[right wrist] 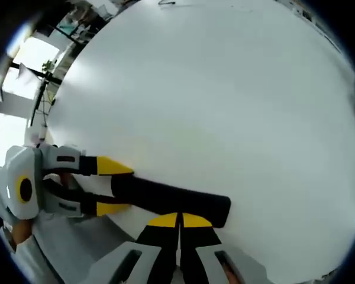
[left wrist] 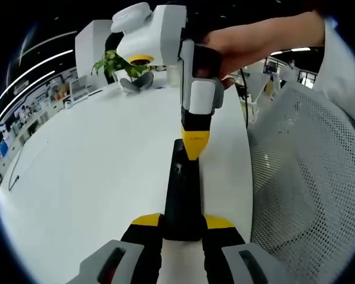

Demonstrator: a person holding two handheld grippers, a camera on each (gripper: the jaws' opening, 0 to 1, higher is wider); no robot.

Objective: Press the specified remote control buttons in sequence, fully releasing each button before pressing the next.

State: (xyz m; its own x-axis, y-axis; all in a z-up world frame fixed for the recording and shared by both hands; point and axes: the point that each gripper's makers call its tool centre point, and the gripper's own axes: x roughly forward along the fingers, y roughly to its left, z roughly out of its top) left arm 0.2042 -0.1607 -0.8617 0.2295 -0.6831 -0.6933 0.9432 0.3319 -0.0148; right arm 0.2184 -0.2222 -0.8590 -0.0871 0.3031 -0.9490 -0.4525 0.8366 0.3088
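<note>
Remote (left wrist: 181, 195) clamped in left gripper (left wrist: 182, 228), right gripper (left wrist: 195, 149) pressing it

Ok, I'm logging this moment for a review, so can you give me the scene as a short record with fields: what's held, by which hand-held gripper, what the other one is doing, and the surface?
object: long black plastic remote control
surface: white table top
left hand-held gripper: shut on the remote's near end
right hand-held gripper: jaws shut, yellow tips down on the remote's upper face
remote position: lying near the table's edge
background: green potted plant at the far end
</note>
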